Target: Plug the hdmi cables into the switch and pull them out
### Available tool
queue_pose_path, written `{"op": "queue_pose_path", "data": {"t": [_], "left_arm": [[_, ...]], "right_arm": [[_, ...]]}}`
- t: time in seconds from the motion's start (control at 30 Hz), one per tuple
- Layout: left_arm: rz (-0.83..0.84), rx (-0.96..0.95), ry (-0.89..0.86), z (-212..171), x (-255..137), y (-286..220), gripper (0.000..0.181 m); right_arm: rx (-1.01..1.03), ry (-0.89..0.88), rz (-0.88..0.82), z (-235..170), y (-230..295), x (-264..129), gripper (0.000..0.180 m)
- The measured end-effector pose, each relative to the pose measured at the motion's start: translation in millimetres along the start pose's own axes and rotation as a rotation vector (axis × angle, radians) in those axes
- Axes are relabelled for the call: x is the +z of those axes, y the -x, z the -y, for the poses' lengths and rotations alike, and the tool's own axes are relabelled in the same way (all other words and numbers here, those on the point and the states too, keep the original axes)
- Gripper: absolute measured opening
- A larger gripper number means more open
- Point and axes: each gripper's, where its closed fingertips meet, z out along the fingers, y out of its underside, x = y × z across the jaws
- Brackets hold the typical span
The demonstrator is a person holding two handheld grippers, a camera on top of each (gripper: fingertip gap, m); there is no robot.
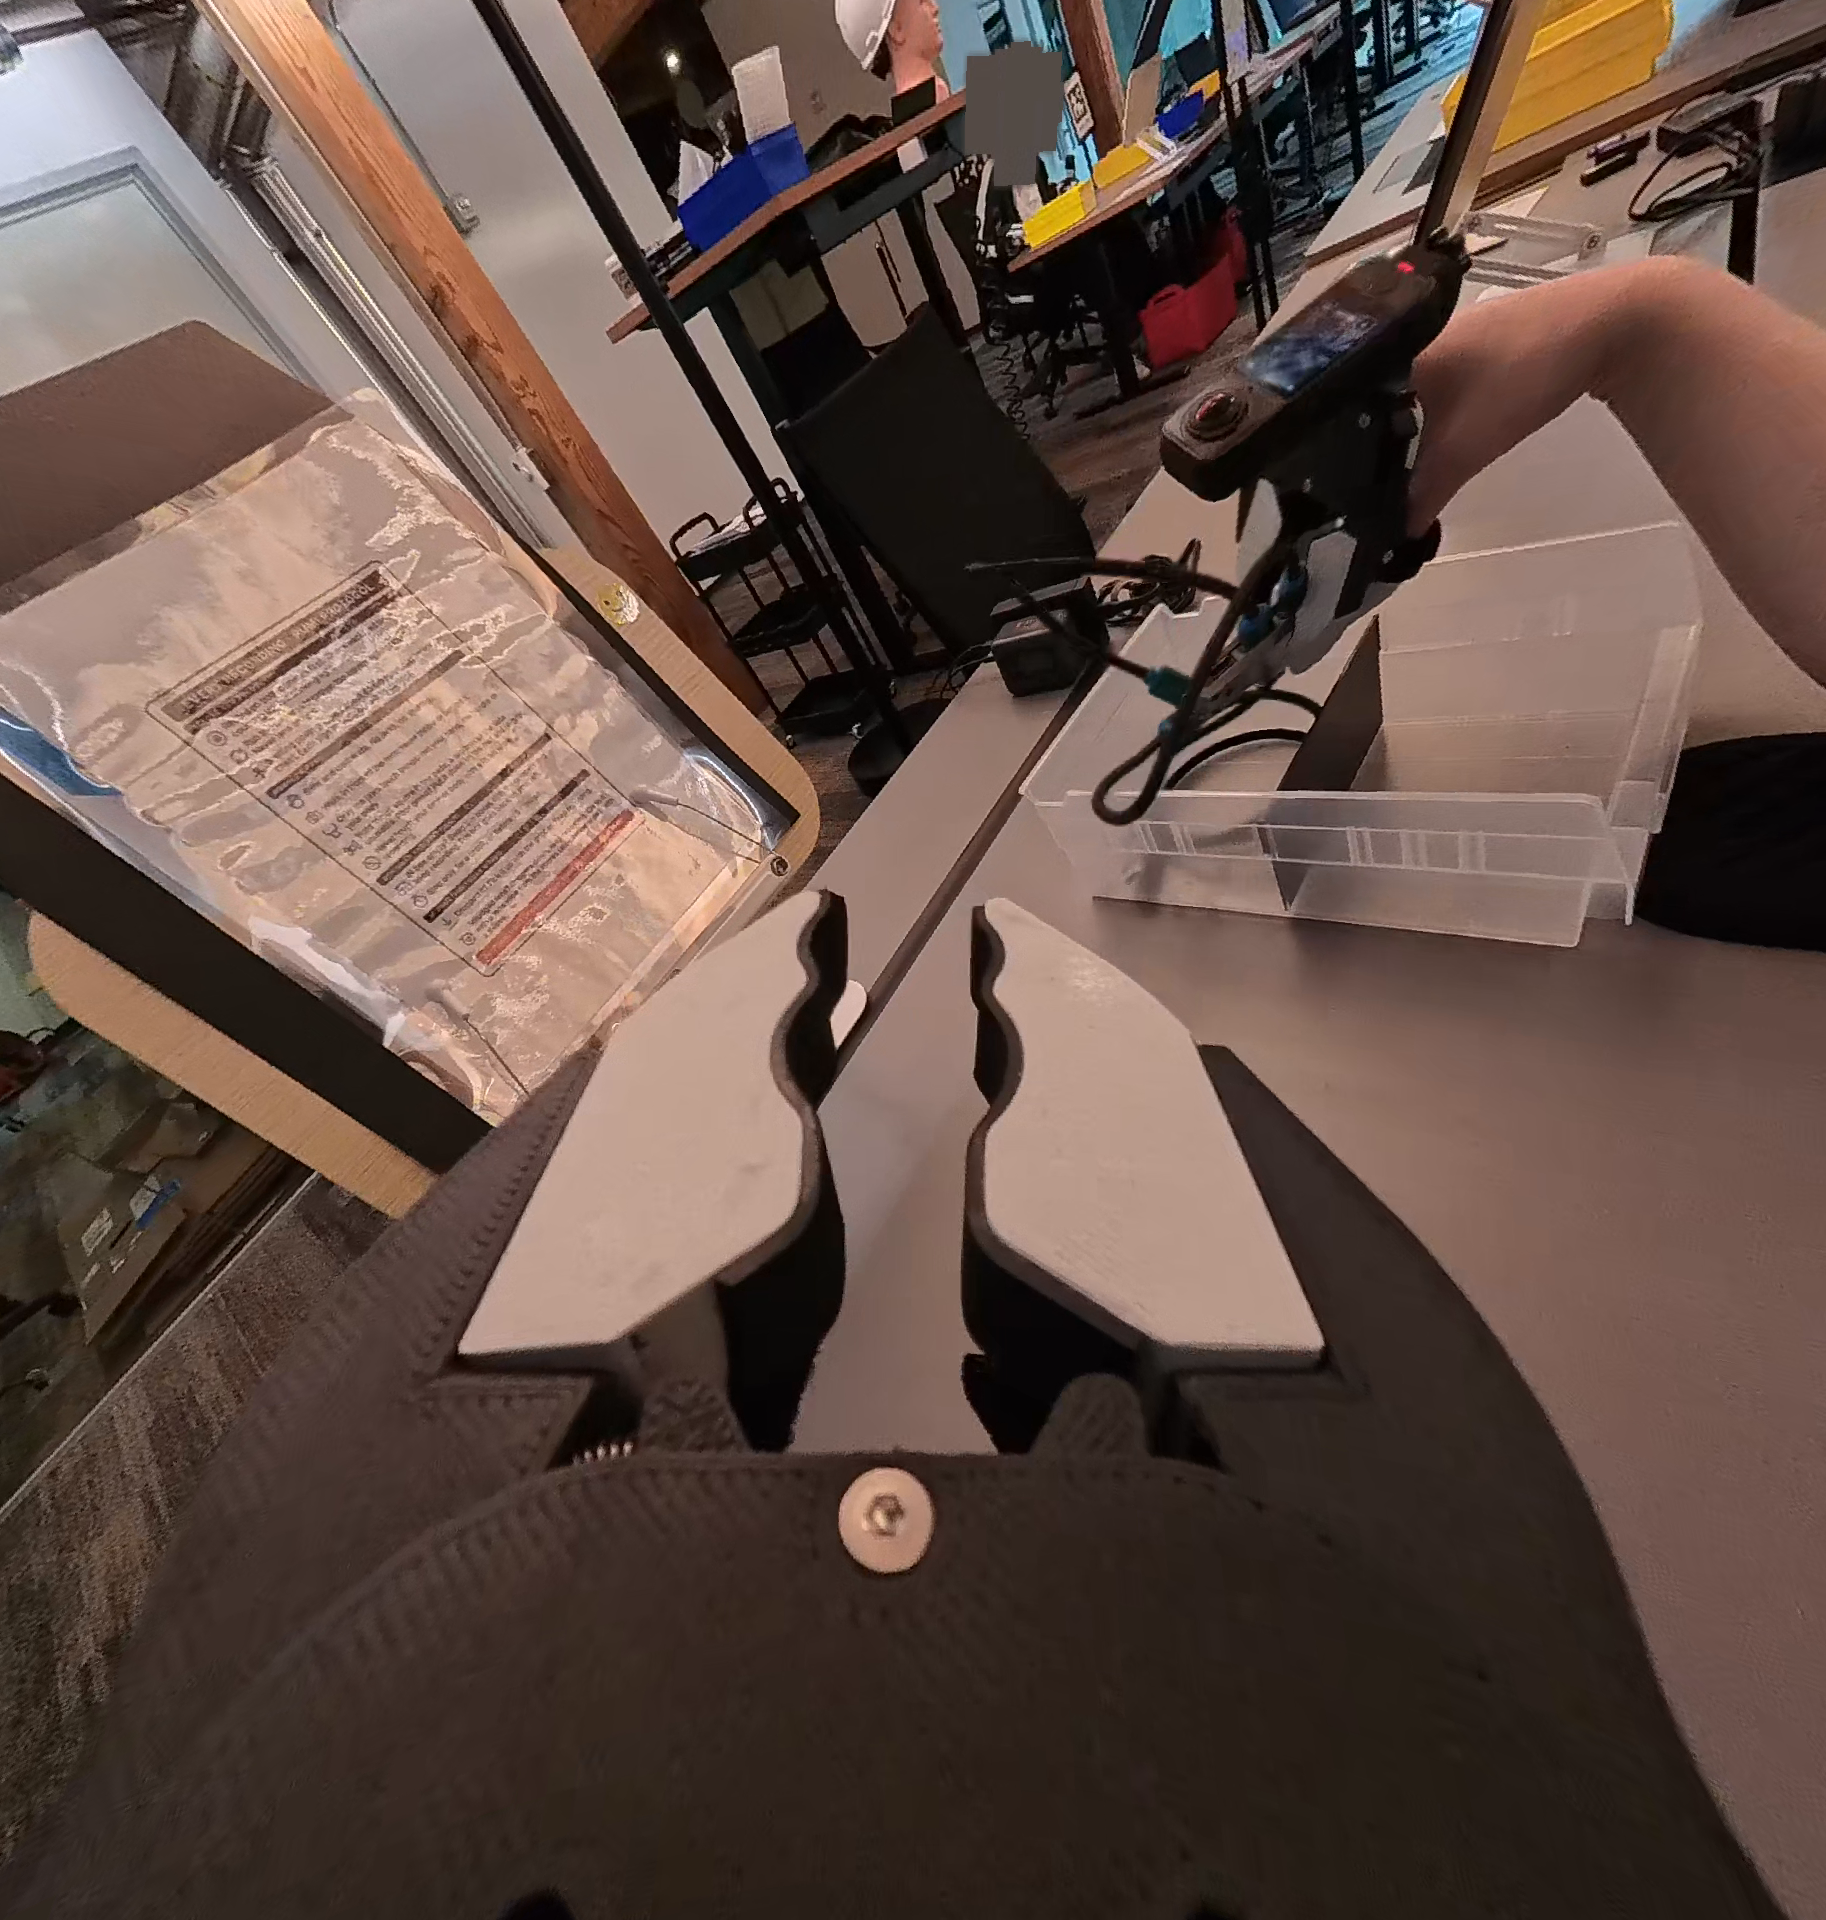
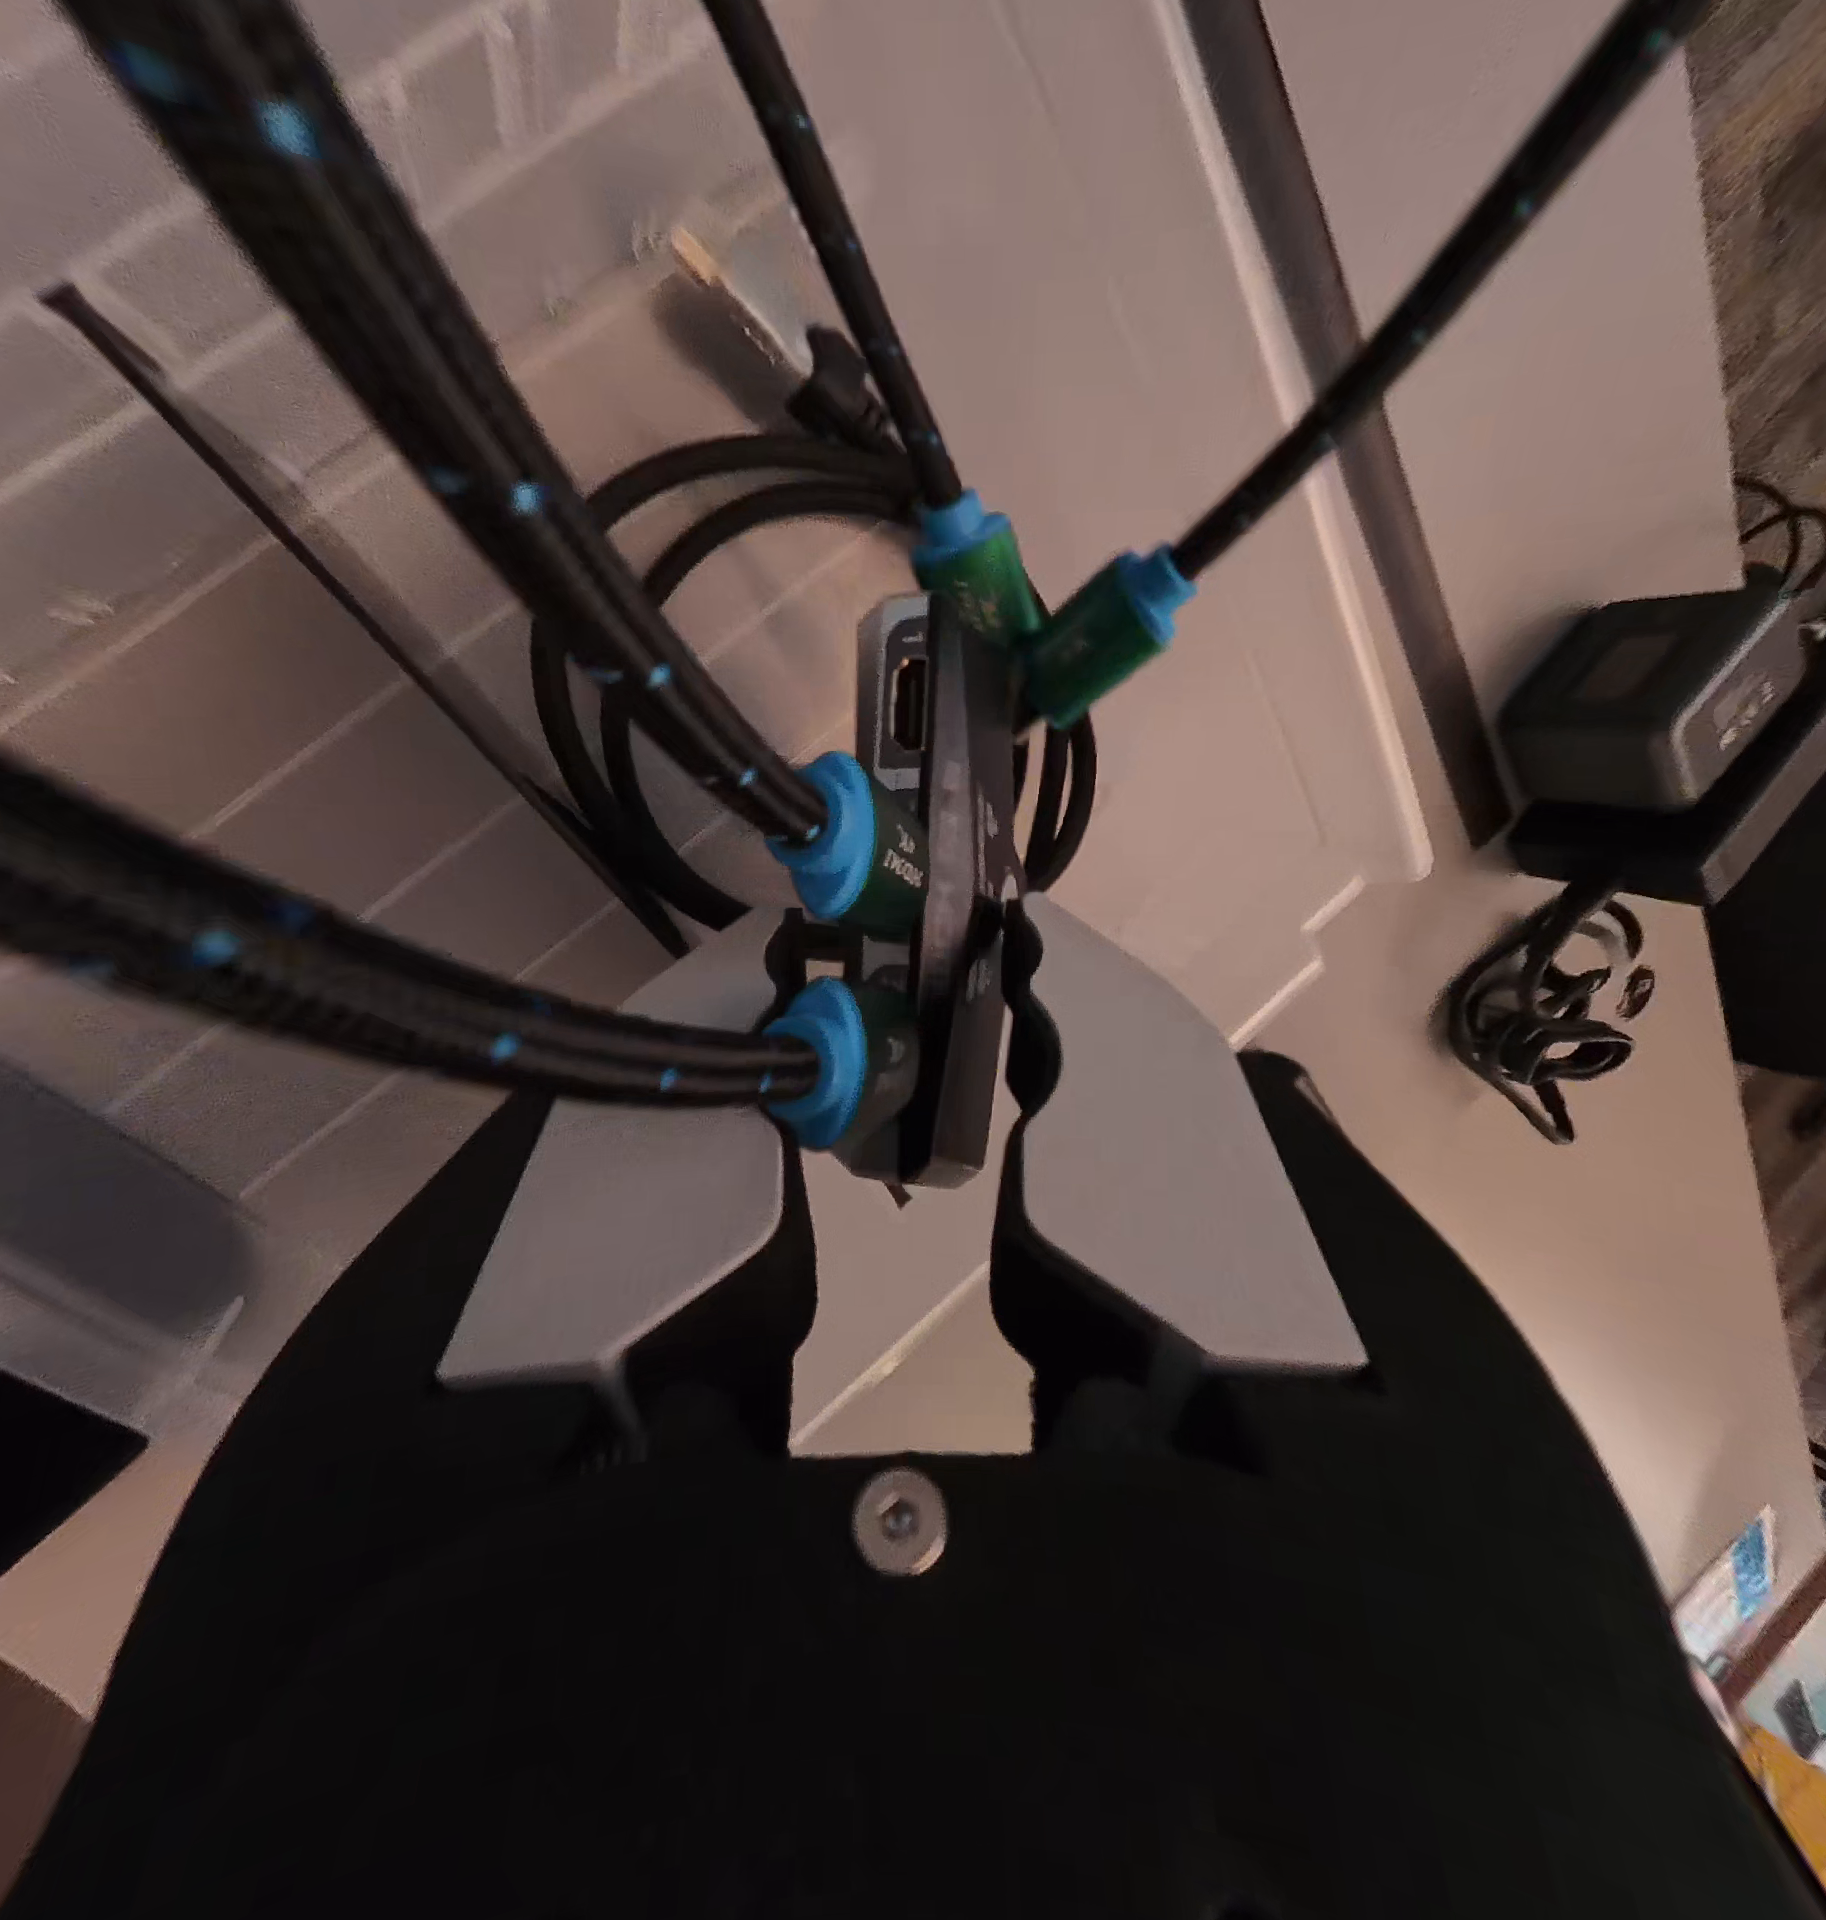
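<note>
My right gripper [image 2: 909,925] is shut on the dark flat HDMI switch [image 2: 956,883] and holds it in the air above a clear plastic bin [image 2: 1335,727]. Several black braided cables with green-and-blue plugs [image 2: 867,842] are plugged into the switch on both sides. One port [image 2: 909,707] on it is empty. The left wrist view shows the right gripper [image 1: 1241,665] with cables [image 1: 1148,769] hanging into the bin [image 1: 1408,831]. My left gripper [image 1: 909,925] is open and empty over the grey table [image 1: 1408,1195], apart from the switch.
A coiled black cable [image 2: 618,582] and a black divider [image 2: 369,613] sit in the bin. A black adapter box [image 2: 1657,686] lies near the table edge. A clear-covered sign board [image 1: 369,748] stands left of the table. A dark object [image 1: 1761,842] lies right of the bin.
</note>
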Motion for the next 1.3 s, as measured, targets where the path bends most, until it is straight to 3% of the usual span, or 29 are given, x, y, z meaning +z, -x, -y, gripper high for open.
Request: {"op": "queue_pose_path", "data": {"t": [0.17,0.27,0.37,0.6,0.77,0.93,1.07,1.3], "left_arm": [[-0.009,0.012,0.002,0.3,0.1,-2.6,0.022],[-0.011,0.010,0.002,0.1,0.4,-3.0,0.021],[-0.017,0.013,0.006,-0.4,1.5,-4.7,0.021],[-0.033,0.026,0.017,-1.0,4.8,-10.7,0.021],[-0.044,0.033,0.025,-2.3,7.9,-14.7,0.021],[-0.045,0.044,0.041,-4.9,9.4,-15.2,0.021],[-0.041,0.035,0.032,-3.3,6.9,-13.2,0.021],[-0.033,0.025,0.030,-3.3,5.8,-10.6,0.021]], "right_arm": [[-0.090,-0.064,-0.083,31.5,1.8,-11.2,0.022],[-0.035,-0.111,-0.029,48.6,7.5,-5.1,0.016],[0.101,-0.022,0.060,44.3,10.3,14.7,0.017],[0.026,0.196,0.036,35.6,23.8,52.4,0.019],[0.012,0.136,0.062,38.4,27.1,50.8,0.025],[0.025,0.054,0.174,38.8,38.9,29.3,0.041],[0.016,0.038,0.153,22.0,36.6,2.7,0.042],[0.179,0.005,0.078,-20.9,12.4,-33.6,0.050]]}}
